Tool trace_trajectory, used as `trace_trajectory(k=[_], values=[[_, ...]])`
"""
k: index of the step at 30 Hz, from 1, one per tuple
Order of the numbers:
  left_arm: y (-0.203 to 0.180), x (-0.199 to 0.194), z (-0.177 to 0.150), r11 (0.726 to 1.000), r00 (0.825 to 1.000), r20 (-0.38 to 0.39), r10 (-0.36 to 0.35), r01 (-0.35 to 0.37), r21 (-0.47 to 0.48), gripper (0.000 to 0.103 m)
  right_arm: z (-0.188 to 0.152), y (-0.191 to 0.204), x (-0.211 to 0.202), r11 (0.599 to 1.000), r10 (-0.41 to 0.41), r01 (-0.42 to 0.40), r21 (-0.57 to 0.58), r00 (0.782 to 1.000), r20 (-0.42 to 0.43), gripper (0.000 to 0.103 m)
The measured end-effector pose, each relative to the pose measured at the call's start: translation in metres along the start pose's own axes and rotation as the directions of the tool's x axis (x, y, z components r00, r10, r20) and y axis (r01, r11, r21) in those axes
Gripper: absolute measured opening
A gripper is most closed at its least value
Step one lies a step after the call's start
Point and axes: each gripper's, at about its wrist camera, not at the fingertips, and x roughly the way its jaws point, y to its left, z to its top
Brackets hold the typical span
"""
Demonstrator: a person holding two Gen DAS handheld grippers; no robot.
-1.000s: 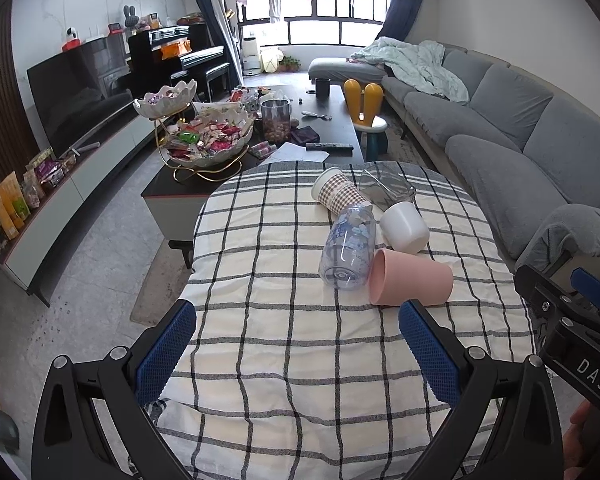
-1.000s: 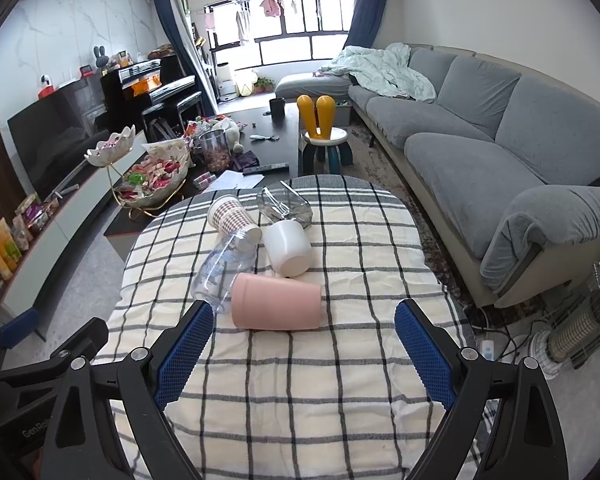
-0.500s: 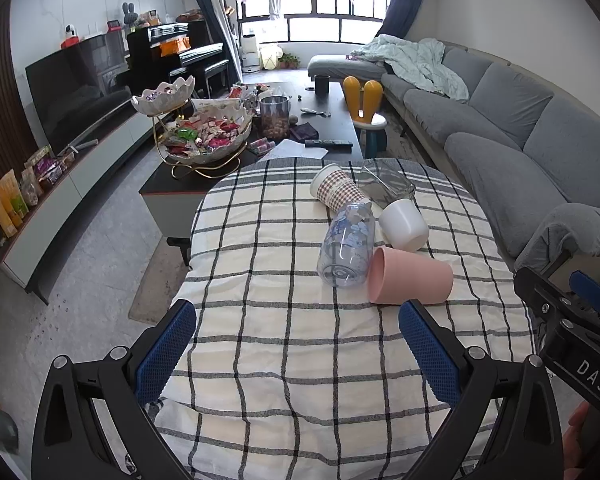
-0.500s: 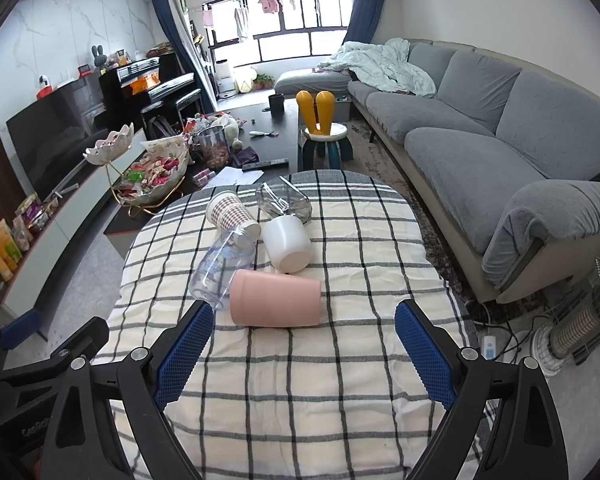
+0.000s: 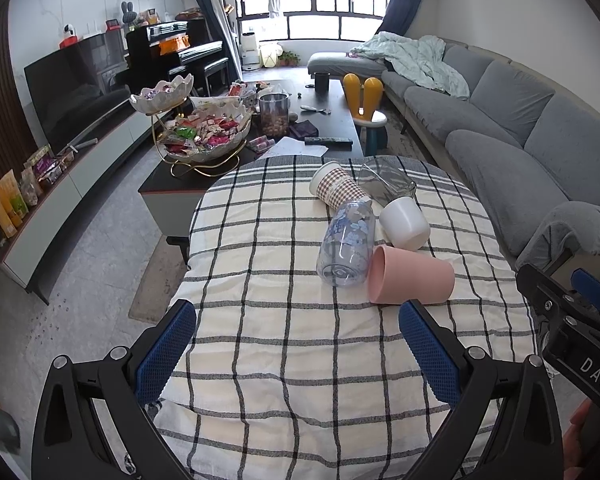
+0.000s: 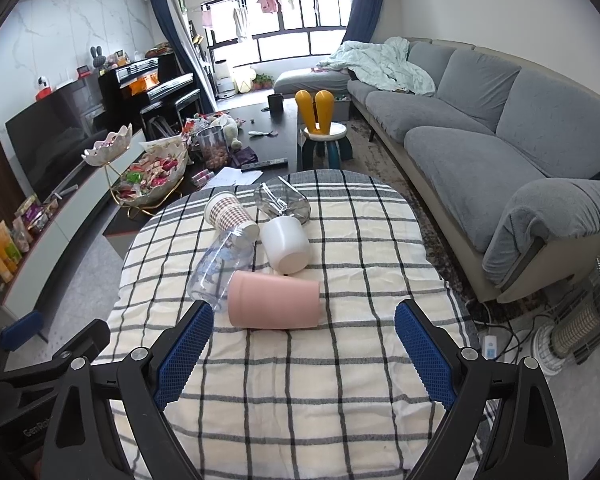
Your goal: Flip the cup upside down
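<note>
Several cups lie on their sides on the checked tablecloth [image 5: 284,340]. A pink cup [image 5: 410,280] [image 6: 274,300] lies nearest. Behind it lie a clear plastic cup with blue flowers [image 5: 346,246] [image 6: 220,264], a white cup [image 5: 406,222] [image 6: 286,244], a brown-checked paper cup [image 5: 336,186] [image 6: 230,214] and a clear glass [image 5: 388,184] [image 6: 284,202]. My left gripper [image 5: 298,350] is open and empty, short of the cups. My right gripper [image 6: 304,354] is open and empty, just short of the pink cup.
The right gripper's body [image 5: 572,320] shows at the right edge of the left wrist view. A dark coffee table [image 5: 260,136] with snack bowls stands beyond the table. A grey sofa [image 6: 500,128] runs along the right; a heater [image 6: 580,320] stands on the floor.
Both views have crept slightly closer to the cups. The cups have not moved and both grippers stay open.
</note>
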Motion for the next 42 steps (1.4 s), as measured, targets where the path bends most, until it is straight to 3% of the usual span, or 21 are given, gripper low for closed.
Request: trace_trajectory(k=[17, 31, 42], values=[[0.003, 0.020, 0.021, 1.000, 1.000, -0.011, 0.008, -0.009, -0.007, 0.103, 0.013, 0.000, 0.021, 1.000, 0.009, -0.009, -0.013, 1.000, -0.003, 0.093], [0.005, 0.066, 0.052, 1.000, 0.999, -0.032, 0.018, -0.019, -0.020, 0.103, 0.049, 0.012, 0.079, 0.999, 0.018, -0.019, -0.039, 0.999, -0.031, 0.093], [0.005, 0.118, 0.082, 0.998, 0.998, -0.054, 0.040, -0.043, -0.047, 0.103, 0.084, 0.018, 0.148, 0.996, 0.049, -0.056, -0.071, 0.995, -0.090, 0.093]])
